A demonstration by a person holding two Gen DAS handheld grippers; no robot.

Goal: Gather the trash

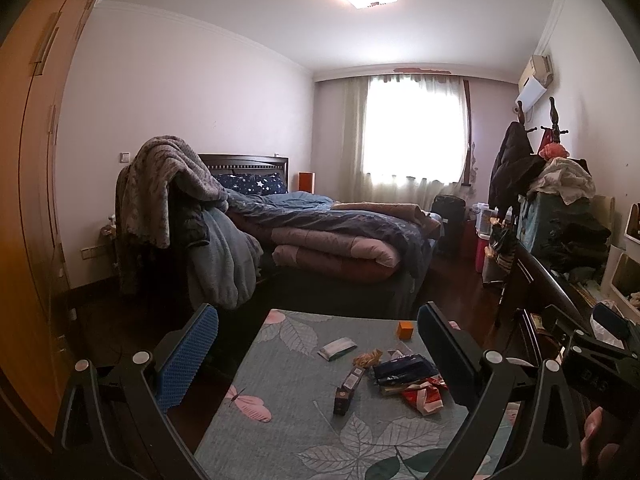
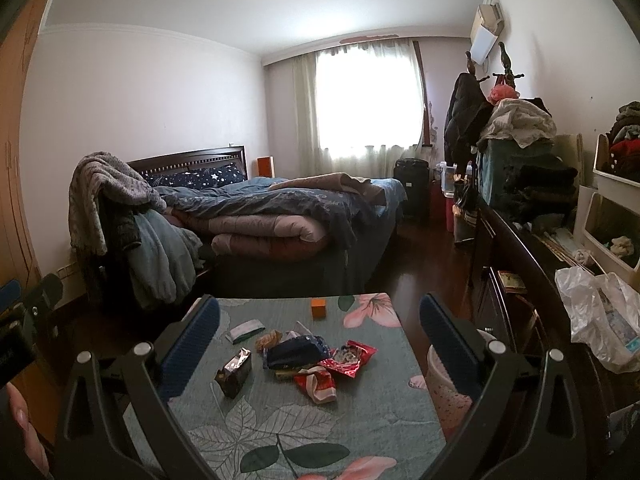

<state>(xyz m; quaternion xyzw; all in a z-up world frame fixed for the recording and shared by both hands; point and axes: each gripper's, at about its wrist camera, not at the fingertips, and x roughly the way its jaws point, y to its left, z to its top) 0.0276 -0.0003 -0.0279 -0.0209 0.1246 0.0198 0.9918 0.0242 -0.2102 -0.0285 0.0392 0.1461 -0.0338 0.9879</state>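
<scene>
Both the left gripper (image 1: pixel 318 344) and right gripper (image 2: pixel 320 334) gape above wrappers (image 2: pixel 316 360); pink bin (image 2: pixel 448 384) contents hidden

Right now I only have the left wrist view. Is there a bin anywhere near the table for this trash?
Observer: Yes, what looks like a pale speckled bin stands on the floor off the right edge of the table, partly behind a gripper finger.
Operator: Any bag around too?
Observer: A clear plastic bag sits on the dark dresser, to the right of that bin.
Operator: Is the right gripper holding anything?
Observer: No, the right gripper is open and empty, with the wrappers lying on the table between its fingers in the picture.
</scene>
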